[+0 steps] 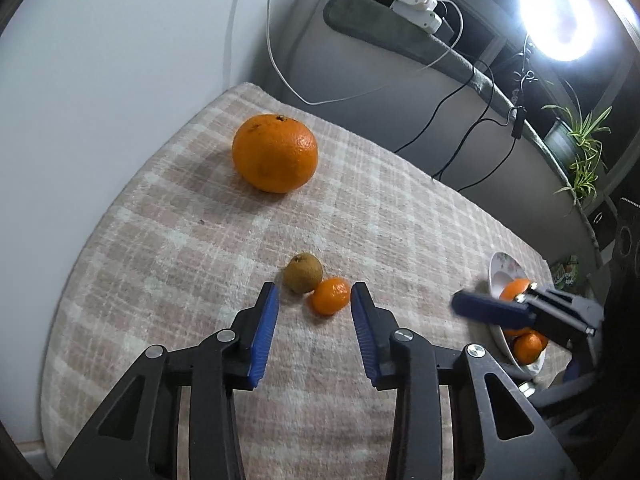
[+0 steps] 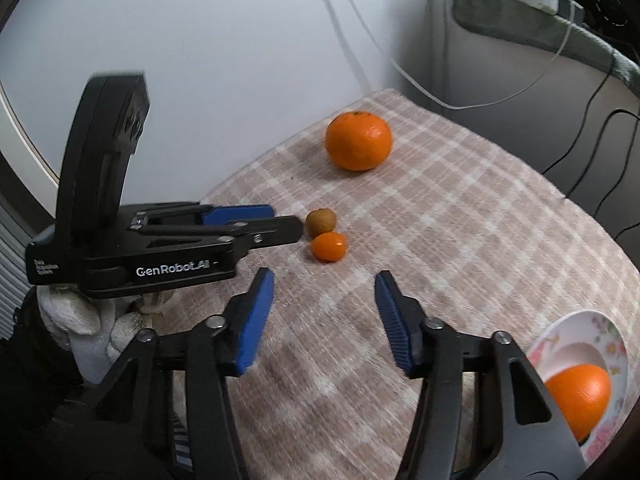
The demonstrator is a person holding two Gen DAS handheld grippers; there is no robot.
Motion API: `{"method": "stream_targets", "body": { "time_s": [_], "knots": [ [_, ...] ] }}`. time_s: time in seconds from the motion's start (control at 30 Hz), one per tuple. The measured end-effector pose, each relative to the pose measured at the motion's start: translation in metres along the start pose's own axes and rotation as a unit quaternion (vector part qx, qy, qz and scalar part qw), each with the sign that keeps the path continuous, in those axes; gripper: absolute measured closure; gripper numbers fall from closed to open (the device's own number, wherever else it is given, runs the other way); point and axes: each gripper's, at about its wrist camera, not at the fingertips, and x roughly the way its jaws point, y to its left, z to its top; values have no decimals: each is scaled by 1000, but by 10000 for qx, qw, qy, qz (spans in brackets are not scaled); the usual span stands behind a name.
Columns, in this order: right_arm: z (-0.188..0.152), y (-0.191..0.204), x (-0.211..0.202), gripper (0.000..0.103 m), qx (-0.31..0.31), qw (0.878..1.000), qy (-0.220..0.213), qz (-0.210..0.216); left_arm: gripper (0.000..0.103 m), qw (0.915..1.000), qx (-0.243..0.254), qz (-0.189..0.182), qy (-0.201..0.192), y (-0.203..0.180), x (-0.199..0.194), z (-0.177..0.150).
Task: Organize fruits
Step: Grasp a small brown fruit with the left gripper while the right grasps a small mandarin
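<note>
**Mia:** What is on the checked cloth (image 1: 400, 216)?

**Ben:** A big orange (image 1: 275, 153) sits far back, near the wall. Closer in, a small brown kiwi (image 1: 303, 272) and a little mandarin (image 1: 329, 295) lie side by side. They touch each other.

**Mia:** Where is the left gripper (image 1: 314, 304)?

**Ben:** It is just in front of the two small fruits. Its blue fingers (image 1: 267, 328) are spread apart. The mandarin sits near the tips, close to the right finger, but nothing is pinched. I cannot tell if a finger touches it.

**Mia:** And the right gripper (image 2: 325, 291)?

**Ben:** Its blue fingers are apart too, with only cloth between them. It holds nothing. The kiwi and the mandarin are a bit ahead of it.

**Mia:** Is there a dish?

**Ben:** Yes, a flowery bowl (image 2: 592, 328) at the right edge of the cloth. It has orange fruits (image 1: 527, 347) in it already. In the left view the right gripper is in front of the bowl and looks blurry.

**Mia:** Who holds the left gripper?

**Ben:** A hand in a white glove (image 2: 86, 324).
</note>
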Motion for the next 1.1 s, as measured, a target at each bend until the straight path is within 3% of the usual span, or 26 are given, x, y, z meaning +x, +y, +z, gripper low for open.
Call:
{"method": "stream_targets", "body": {
  "time_s": [0.67, 0.93, 1.1],
  "knots": [
    [5, -2, 66, 62, 51, 9995, 242, -175, 68, 9990, 229, 255, 296, 0, 30, 13],
    [10, -2, 77, 65, 66, 9995, 258, -184, 80, 9990, 254, 267, 262, -1, 32, 13],
    [12, -2, 80, 65, 59, 9995, 254, -194, 81, 9995, 96, 175, 263, 5, 32, 13]
  ]
}}
